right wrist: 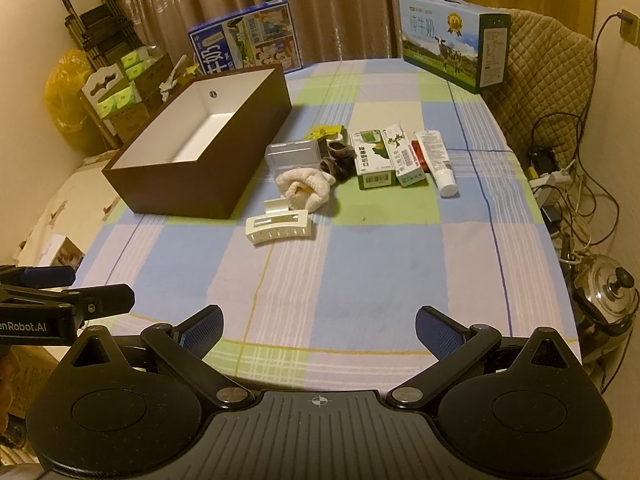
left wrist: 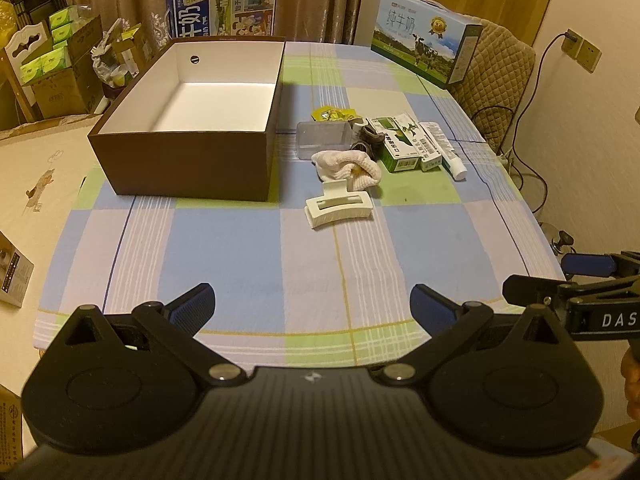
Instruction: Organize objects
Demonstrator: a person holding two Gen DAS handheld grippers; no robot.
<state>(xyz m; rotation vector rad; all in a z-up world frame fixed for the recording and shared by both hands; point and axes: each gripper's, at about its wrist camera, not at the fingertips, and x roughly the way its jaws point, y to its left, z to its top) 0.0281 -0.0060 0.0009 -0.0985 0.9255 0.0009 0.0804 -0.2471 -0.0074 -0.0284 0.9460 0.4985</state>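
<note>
My left hand-held gripper (left wrist: 312, 306) hangs over the near edge of the worktop (left wrist: 240, 248) with its fingers spread wide and nothing between the blue pads (left wrist: 196, 302). My right hand-held gripper (right wrist: 318, 330) sits just beside it at the same edge, its fingers equally far apart, empty and touching nothing.

From the left one, the brown box (left wrist: 188, 160) with its white inside lies at about eleven o'clock, well apart from the fingers, open at the top. The white hair clip (left wrist: 340, 206) lies at twelve o'clock, nearest of the loose things, just right of the box's near corner. Touching its far side is the cream sock (left wrist: 346, 168). Beyond the sock stands a clear plastic case (left wrist: 324, 140), with a yellow packet (left wrist: 332, 114) behind it and a small dark item (left wrist: 370, 138) to its right that I cannot identify. At one o'clock lie the green milk carton (left wrist: 394, 144), a narrower green-and-white carton (left wrist: 426, 146) beside it, and a white tube (left wrist: 454, 160) with its cap toward me.

From the right one, the clip (right wrist: 280, 226) sits at about eleven o'clock and the cartons (right wrist: 374, 158) at twelve.

Two large milk boxes (left wrist: 424, 40) stand at the far edge.
</note>
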